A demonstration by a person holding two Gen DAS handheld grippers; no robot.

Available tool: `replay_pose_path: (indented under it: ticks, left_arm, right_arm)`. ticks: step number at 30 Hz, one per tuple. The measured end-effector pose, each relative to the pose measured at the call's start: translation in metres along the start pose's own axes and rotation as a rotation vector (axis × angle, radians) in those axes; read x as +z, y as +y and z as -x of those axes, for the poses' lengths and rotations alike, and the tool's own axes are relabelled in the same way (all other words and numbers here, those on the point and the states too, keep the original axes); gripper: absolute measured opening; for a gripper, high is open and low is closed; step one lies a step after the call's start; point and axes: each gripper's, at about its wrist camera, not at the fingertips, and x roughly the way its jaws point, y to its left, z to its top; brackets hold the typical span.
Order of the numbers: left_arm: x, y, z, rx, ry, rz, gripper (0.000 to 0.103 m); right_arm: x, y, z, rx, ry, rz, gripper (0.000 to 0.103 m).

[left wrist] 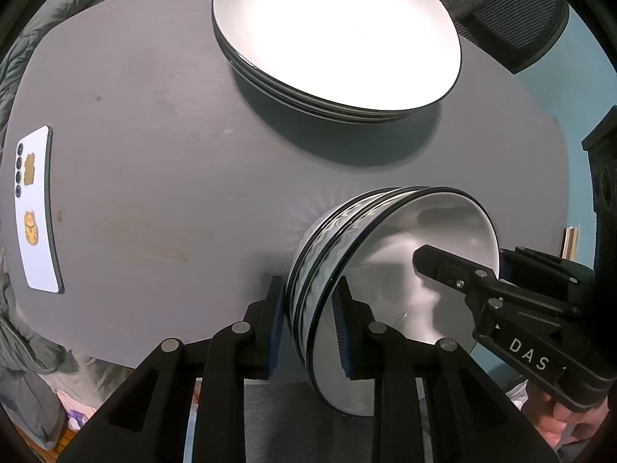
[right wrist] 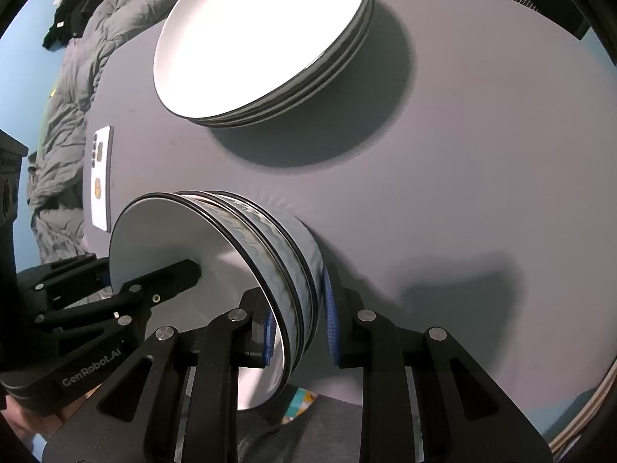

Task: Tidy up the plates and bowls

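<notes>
Both tongs clamp the nested bowls (left wrist: 385,270): left tongs (left wrist: 310,328) on one side of the rim, right tongs (right wrist: 299,328) on the opposite side, one pad inside, one outside. The bowls sit near the worktop (left wrist: 154,193) edge, just in front of the plates (left wrist: 335,38). Glazed ceramic: likely heavy, stiff, slippery, breakable, so opposed rim grips suit. Readable: "DAS", "GenRobot.AI".

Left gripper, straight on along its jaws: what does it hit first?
Left gripper is already clamped on the nested bowls' rim, so the bowl wall itself; beyond it, likely the grey table, though depth is unclear.
</notes>
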Motion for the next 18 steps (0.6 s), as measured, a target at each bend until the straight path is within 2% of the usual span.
replay_pose_path:
  ticks: [6, 10, 18]
  left_arm:
    - [-0.001, -0.011, -0.006, -0.024, 0.001, -0.011, 0.02]
    - [-0.001, -0.02, -0.01, -0.042, -0.01, -0.011, 0.017]
    - [0.006, -0.04, -0.024, -0.074, 0.01, -0.006, 0.018]
  right_arm:
    - [-0.002, -0.004, 0.002, -0.007, -0.008, -0.009, 0.022]
    - [-0.006, -0.009, 0.005, 0.012, -0.008, -0.049, 0.017]
    - [-0.007, -0.007, 0.004, -0.012, 0.004, -0.058, 0.017]
